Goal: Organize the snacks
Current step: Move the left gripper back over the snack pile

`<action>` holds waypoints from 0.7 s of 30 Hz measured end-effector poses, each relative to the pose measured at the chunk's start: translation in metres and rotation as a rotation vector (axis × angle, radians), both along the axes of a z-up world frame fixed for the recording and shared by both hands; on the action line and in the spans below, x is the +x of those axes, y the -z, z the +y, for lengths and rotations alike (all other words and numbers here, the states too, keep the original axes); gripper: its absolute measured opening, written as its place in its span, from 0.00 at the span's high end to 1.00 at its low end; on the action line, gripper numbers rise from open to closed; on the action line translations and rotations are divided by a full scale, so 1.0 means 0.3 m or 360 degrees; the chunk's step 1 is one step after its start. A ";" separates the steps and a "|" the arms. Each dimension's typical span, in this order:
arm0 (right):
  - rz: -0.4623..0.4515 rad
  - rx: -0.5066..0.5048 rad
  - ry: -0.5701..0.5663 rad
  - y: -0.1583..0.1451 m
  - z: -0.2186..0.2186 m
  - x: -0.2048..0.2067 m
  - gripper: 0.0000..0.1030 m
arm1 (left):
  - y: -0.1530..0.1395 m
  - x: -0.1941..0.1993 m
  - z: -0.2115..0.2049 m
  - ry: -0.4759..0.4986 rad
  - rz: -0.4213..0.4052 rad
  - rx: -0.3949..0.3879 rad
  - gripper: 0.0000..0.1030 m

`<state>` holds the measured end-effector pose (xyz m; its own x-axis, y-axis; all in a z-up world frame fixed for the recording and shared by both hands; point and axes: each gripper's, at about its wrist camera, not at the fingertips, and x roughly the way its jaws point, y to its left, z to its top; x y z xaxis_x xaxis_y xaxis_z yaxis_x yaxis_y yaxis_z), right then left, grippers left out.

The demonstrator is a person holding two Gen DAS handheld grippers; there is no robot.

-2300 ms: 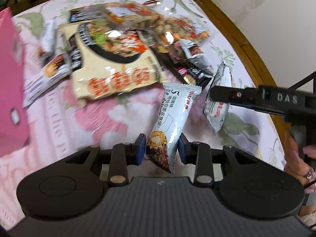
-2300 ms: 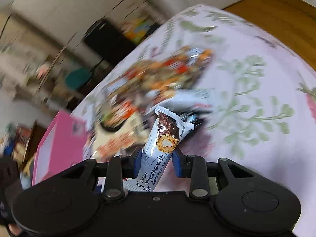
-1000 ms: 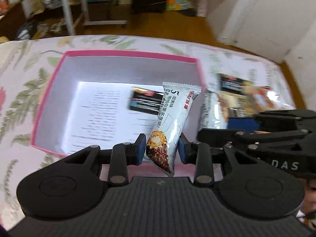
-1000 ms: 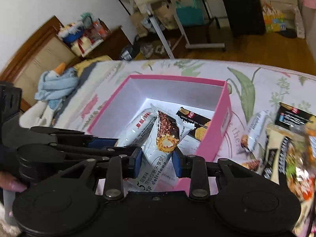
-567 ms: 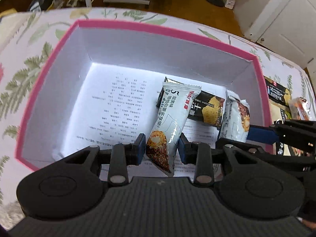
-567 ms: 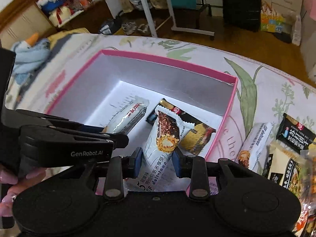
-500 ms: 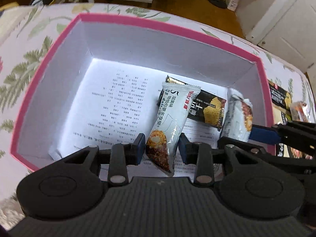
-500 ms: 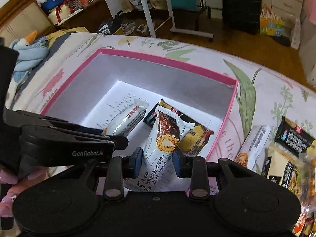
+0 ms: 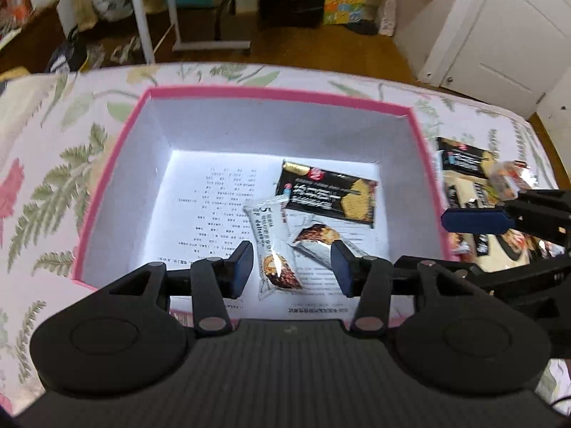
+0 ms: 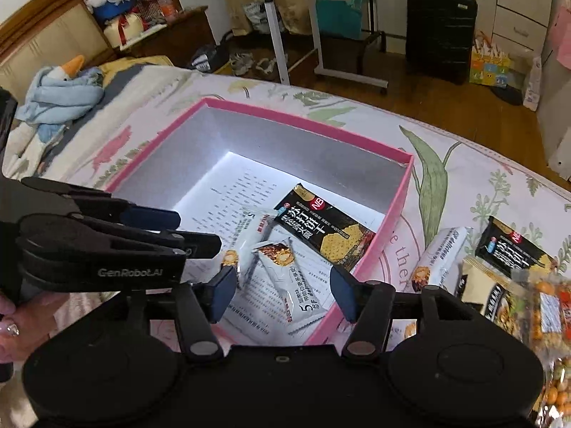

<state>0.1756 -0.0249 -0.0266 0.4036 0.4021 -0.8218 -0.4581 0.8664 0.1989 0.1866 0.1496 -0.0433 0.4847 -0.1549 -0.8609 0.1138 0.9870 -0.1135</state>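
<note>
Drop into box: both bars released.
Left gripper and right gripper jaws opening, empty; bars lie inside box, beside cracker pack. Grippers to be lifted straight, rim cleared.

Indoor light falling evenly, pink box floor glaring blown-out white, glare glinting on snack wrapper, fisheye edges bending, right-side packets blurring.

The peanut bag is blurred and cut off by the right edge.
</note>
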 end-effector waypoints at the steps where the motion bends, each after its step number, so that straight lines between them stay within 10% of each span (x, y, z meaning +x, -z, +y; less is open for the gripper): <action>1: -0.0018 -0.0001 -0.0003 -0.012 -0.008 -0.019 0.34 | -0.022 -0.017 -0.005 0.0015 -0.0018 -0.0004 0.53; 21: -0.0222 0.0044 0.0339 -0.126 -0.535 -0.373 0.25 | -0.232 -0.242 -0.244 0.0434 -0.0170 -0.0069 0.43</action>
